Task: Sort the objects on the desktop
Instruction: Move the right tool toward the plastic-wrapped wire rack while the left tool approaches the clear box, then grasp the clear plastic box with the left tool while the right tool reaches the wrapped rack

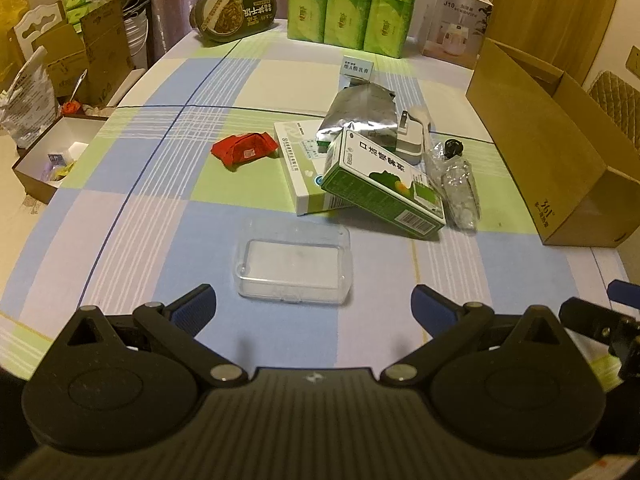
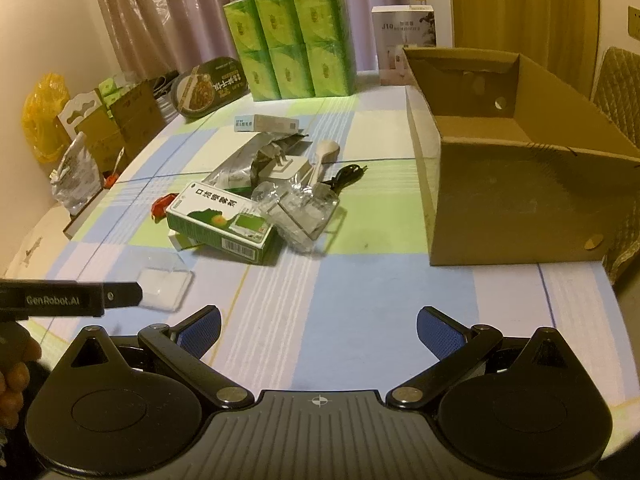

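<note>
A pile lies mid-table: a green medicine box (image 1: 384, 184) (image 2: 222, 222) leaning on a flat white box (image 1: 304, 168), a silver foil pouch (image 1: 360, 112) (image 2: 240, 160), a white charger plug (image 1: 412, 136) (image 2: 286, 168), a crumpled clear plastic pack (image 1: 460, 188) (image 2: 300, 208), a red packet (image 1: 244, 148) (image 2: 162, 206) and a small white carton (image 1: 357, 69) (image 2: 266, 123). A clear plastic case (image 1: 294, 268) (image 2: 164, 286) lies just ahead of my left gripper (image 1: 314, 308), which is open and empty. My right gripper (image 2: 319, 330) is open and empty over bare tablecloth. An open cardboard box (image 1: 548, 152) (image 2: 516, 168) stands at the right.
Green tissue packs (image 1: 352, 4) (image 2: 290, 40), an oval noodle bowl (image 1: 234, 12) (image 2: 208, 86) and a white appliance carton (image 1: 456, 24) (image 2: 404, 40) stand at the back. Boxes and bags (image 1: 60, 80) crowd the floor at the left. A chair (image 2: 618, 92) is at the right.
</note>
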The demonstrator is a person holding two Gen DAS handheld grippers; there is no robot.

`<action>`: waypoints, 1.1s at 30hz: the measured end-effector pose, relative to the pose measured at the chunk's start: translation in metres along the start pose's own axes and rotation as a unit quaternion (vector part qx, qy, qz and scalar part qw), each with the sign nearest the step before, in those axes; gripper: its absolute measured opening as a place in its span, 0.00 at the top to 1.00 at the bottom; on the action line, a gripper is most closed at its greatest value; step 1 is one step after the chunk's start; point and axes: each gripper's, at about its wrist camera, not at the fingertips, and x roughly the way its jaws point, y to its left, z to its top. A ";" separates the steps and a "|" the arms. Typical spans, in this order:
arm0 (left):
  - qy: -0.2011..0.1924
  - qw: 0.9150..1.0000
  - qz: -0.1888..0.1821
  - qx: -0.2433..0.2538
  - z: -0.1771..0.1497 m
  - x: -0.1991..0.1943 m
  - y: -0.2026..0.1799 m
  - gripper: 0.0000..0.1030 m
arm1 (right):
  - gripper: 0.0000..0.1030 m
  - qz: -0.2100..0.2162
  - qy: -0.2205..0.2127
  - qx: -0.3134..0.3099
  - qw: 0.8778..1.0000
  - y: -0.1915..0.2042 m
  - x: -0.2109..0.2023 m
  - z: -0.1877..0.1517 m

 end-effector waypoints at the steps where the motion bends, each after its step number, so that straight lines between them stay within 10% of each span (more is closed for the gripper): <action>1: 0.001 1.000 0.000 0.002 0.001 0.002 0.000 0.01 | 0.02 0.002 0.001 0.002 1.000 0.000 0.002 0.002; 33: 0.022 0.999 -0.013 0.037 0.015 0.073 0.009 0.19 | 0.02 0.017 0.012 0.042 0.999 0.006 0.070 0.032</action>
